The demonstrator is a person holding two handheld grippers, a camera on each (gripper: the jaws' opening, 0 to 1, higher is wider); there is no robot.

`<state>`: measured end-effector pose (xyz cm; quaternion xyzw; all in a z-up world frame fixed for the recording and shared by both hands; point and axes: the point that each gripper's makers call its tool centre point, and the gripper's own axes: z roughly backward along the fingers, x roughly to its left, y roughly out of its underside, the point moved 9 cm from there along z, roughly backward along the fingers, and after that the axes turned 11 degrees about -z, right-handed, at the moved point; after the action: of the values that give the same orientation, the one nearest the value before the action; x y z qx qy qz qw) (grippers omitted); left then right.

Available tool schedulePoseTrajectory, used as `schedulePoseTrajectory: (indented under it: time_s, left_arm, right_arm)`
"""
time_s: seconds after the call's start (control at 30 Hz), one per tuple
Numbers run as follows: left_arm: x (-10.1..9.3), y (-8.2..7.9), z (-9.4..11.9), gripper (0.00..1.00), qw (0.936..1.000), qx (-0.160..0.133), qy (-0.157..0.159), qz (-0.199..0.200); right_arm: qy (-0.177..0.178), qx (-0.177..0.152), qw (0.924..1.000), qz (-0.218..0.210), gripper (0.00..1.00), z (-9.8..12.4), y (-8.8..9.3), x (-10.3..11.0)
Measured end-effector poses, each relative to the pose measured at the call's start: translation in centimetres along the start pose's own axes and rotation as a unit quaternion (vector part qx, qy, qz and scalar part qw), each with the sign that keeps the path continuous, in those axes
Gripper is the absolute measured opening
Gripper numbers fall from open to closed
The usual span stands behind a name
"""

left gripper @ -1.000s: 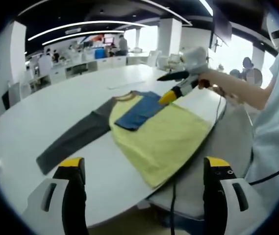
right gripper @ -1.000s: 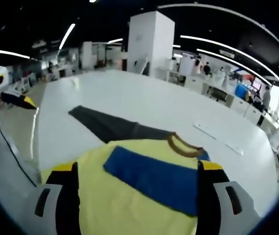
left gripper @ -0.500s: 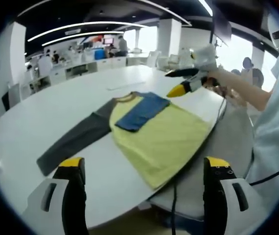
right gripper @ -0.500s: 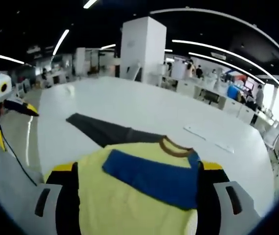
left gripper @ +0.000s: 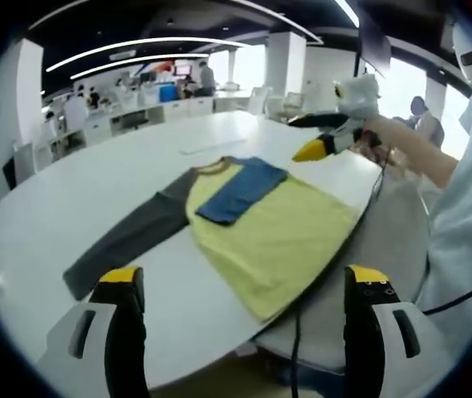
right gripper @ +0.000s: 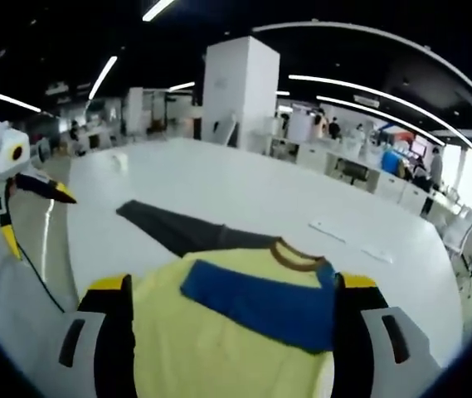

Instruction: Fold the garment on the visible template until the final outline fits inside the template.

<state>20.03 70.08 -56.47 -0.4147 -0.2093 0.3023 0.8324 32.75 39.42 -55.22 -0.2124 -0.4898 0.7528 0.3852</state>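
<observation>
The garment (left gripper: 260,224) is seen lying flat on the white surface (left gripper: 94,191), its yellow body toward the near edge, the blue sleeve (left gripper: 240,189) folded across the chest and the grey sleeve (left gripper: 124,236) stretched out to the left. Since a second ago the right hand-held gripper (left gripper: 323,143) has been lifted off the blue sleeve and drawn back above the far right edge; its jaws are parted and nothing is held. The left hand-held gripper (left gripper: 240,332) is kept wide open and empty, well short of the cloth. The first sleeve fold is judged finished; the grey sleeve is probably next. No template outline can be made out.
</observation>
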Motion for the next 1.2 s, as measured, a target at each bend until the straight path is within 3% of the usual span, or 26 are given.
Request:
schedulePoseTrajectory:
  time_s: [0.5, 1.2]
  left_arm:
    - [0.2, 0.4, 0.1, 0.97, 1.0000, 0.002, -0.002, 0.003]
    - [0.4, 0.2, -0.1, 0.96, 1.0000, 0.004, 0.004, -0.001]
  right_arm:
    - [0.006, -0.017, 0.9998, 0.007, 1.00, 2.3, -0.5, 0.7]
    - [0.024, -0.011, 0.9996, -0.012, 1.00, 5.3, 1.3, 1.7]
